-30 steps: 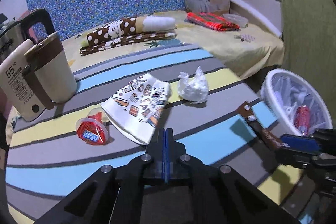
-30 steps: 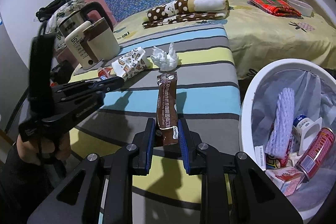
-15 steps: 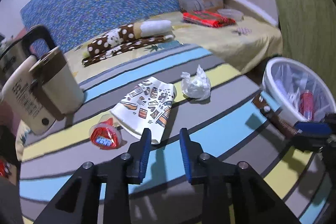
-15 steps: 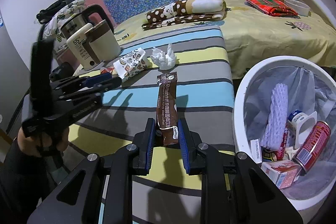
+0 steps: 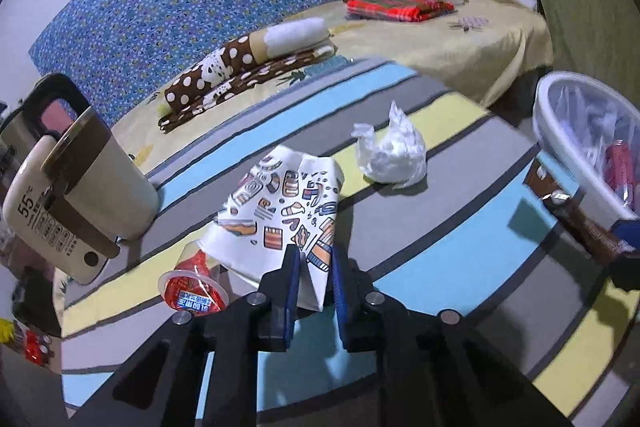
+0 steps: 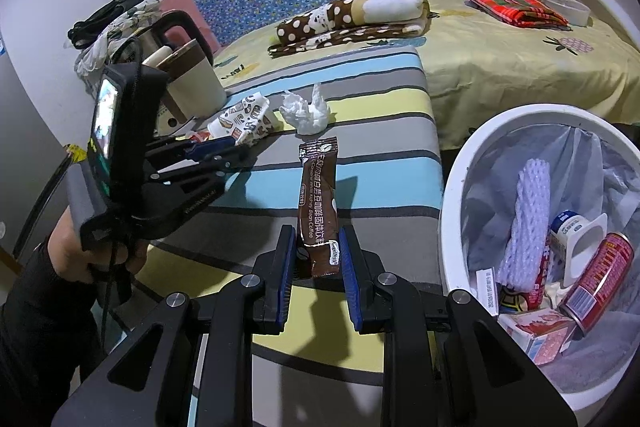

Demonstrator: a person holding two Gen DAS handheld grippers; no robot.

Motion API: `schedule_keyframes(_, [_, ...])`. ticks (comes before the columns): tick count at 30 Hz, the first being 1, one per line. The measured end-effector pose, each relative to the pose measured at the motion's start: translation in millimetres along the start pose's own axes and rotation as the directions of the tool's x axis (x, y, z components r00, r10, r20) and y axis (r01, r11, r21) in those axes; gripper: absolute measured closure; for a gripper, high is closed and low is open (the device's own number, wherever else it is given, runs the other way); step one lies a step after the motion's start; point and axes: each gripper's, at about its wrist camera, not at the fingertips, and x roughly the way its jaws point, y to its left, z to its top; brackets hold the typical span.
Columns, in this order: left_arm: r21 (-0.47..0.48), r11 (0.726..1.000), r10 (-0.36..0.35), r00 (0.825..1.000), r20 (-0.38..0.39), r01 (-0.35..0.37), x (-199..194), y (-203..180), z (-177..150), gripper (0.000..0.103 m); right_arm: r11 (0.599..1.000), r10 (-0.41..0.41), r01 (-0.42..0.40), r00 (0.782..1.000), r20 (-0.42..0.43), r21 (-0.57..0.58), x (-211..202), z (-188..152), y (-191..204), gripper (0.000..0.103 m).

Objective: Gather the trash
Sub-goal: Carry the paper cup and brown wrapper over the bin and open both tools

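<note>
**Cup corner pinched on the left, sachet held by the bin on the right**

While the trash was being collected from the striped table (image 5: 460, 239), two items were already in hand. Farthest left on the table a red-lidded tub (image 5: 192, 293) lay untouched, just beside the flattened paper cup (image 5: 286, 215). The cup lay directly ahead of the left gripper (image 5: 314, 277), its long axis running away from the jaws toward the far edge, so only its near corner was reached. The jaws had just been closing, and the corner was seen standing between the blue pads, which appeared to be pressed on it at a narrow gap. To the right of the cup, a crumpled tissue (image 5: 390, 153) was left lying, apart from both grippers and nearer the left one.

Further right, the right gripper (image 6: 318, 259) was partly open around the lower end of a brown sachet (image 6: 318, 195), which was clamped upright with its length pointing forward along the fingers. The bin (image 6: 456, 187) stood just right of that gripper, already holding a can and cartons. The sachet was judged to need only a short swing rightward over the rim, whereas the cup would have to be carried across the table.
</note>
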Motion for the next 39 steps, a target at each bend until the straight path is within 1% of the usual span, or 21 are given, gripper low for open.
schedule_keyframes(3, [-0.063,0.997,-0.036,0.999,0.032,0.038,-16.7,7.4,-0.8,0.093,1.0,0.001,-0.001,1.0,0.006,-0.001,-2.2,0.0,0.3,0.078])
schedule_keyframes(4, [-0.101,0.992,-0.066,0.996,0.052,0.071,-26.1,11.4,-1.9,0.093,1.0,0.0,0.0,1.0,0.008,-0.002,-3.7,-0.2,0.8,0.078])
schedule_keyframes(6, [-0.146,0.984,-0.094,0.993,0.078,0.104,-38.7,15.2,-4.3,0.093,1.0,0.001,-0.001,1.0,0.013,-0.004,-6.2,-0.9,1.7,0.078])
schedule_keyframes(9, [-0.207,0.964,-0.142,0.982,0.125,0.166,-62.4,17.1,-11.1,0.093,1.0,-0.001,0.002,1.0,0.021,-0.01,-12.0,-1.6,4.1,0.078])
schedule_keyframes(13, [-0.258,0.94,-0.186,0.969,0.164,0.224,-84.8,12.4,-20.4,0.093,1.0,-0.006,0.006,1.0,0.03,-0.017,-19.3,-3.5,7.3,0.078])
schedule_keyframes(19, [-0.313,0.91,-0.218,0.957,0.193,0.271,-112.0,-1.0,-37.7,0.093,0.999,-0.02,0.021,0.999,0.042,-0.029,-31.7,-7.9,11.9,0.078])
schedule_keyframes(28, [-0.338,0.888,-0.252,0.944,0.211,0.313,-139.2,-26.1,-53.3,0.093,0.998,-0.056,0.058,0.997,0.06,-0.033,-49.9,-15.1,13.1,0.078])
schedule_keyframes(39, [-0.292,0.89,-0.297,0.93,0.216,0.352,-153.0,-57.6,-51.7,0.093,0.995,-0.093,0.095,0.992,0.088,-0.022,-65.1,-20.0,6.9,0.078])
